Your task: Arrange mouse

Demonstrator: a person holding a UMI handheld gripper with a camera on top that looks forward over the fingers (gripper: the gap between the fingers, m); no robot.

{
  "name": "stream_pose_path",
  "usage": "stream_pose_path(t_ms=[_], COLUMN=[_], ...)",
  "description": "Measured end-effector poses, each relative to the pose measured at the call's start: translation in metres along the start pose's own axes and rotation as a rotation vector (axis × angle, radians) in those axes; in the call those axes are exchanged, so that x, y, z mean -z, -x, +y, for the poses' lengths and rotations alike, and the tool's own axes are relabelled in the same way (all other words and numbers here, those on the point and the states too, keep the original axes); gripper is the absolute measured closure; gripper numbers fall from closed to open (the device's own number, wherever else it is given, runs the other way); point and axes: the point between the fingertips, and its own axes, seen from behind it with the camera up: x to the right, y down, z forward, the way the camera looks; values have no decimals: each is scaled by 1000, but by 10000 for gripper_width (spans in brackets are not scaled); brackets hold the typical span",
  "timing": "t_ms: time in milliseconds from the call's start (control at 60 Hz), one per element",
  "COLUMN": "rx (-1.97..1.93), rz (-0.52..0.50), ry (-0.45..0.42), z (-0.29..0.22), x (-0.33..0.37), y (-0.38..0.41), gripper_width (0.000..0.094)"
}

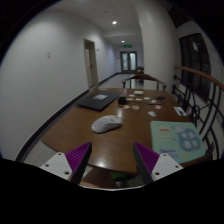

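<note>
A white computer mouse point(107, 124) lies on the brown wooden table point(90, 140), well beyond my fingers and slightly left of the gap between them. A light blue-green mouse pad point(178, 139) with a printed pattern lies to the right of the mouse, ahead of my right finger. My gripper point(112, 158) is open and empty, with the purple pads point(76, 157) spread wide above the table's near edge. Nothing stands between the fingers.
A dark laptop or flat pad point(96, 101) lies farther back on the left. Several small cards and papers point(145, 97) are scattered at the far end. A chair point(143, 78) stands at the table's far end, and a railing point(198, 95) runs along the right.
</note>
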Motion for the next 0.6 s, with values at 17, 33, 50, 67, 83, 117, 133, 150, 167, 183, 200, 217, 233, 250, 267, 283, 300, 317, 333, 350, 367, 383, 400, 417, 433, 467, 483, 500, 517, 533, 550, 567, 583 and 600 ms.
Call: stream_pose_path(t_ms=[17,33,50,67,83,117,133,150,167,183,200,217,233,250,267,283,300,317,333,350,367,383,400,417,433,467,483,500,517,533,550,567,583,600], rx=[7,13,20,24,31,43,48,53,57,60,64,64,61,56,52,45,39,34,34,31,26,21,17,14,11,11,12,12,13,16,19,23,29,35], rz=[-13,-25,-33,-46,-56,-73,-82,-93,-104,-111,-113,-110,-101,-94,-96,-97,-91,-74,-66,-61,-53,-50,-47,-44,-44,-46,-41,-37,-32,-24,-16,-7,2,18], ry=[7,17,26,36,45,64,73,78,80,80,81,88,100,115,128,132,135,125,122,123,128,133,137,136,137,140,142,144,144,145,148,150,151,153], z=[2,4,8,9,11,20,22,22,21,21,22,23,25,27,34,38,37,34,32,32,32,31,29,28,28,28,28,27,27,28,28,29,30,31], x=[0,1,-5,3,3,-3,-1,0,0,1,0,0,1,2,14,12,13,14,17,20,23,35,37,39,42,53,51,53,57,60,64,68,78,74], y=[3,5,4,8,10,9,10,13,15,15,14,11,7,4,-11,-16,-18,-25,-31,-35,-40,-53,-55,-58,-61,-73,-75,-77,-81,-85,-90,-94,-104,-109], gripper_width=[85,86,88,87,87,85,83,82,84,81,84,89,88,87,84,86,78,81,73,83,88,85,85,84,86,89,87,91,97,103,110,113,140,186])
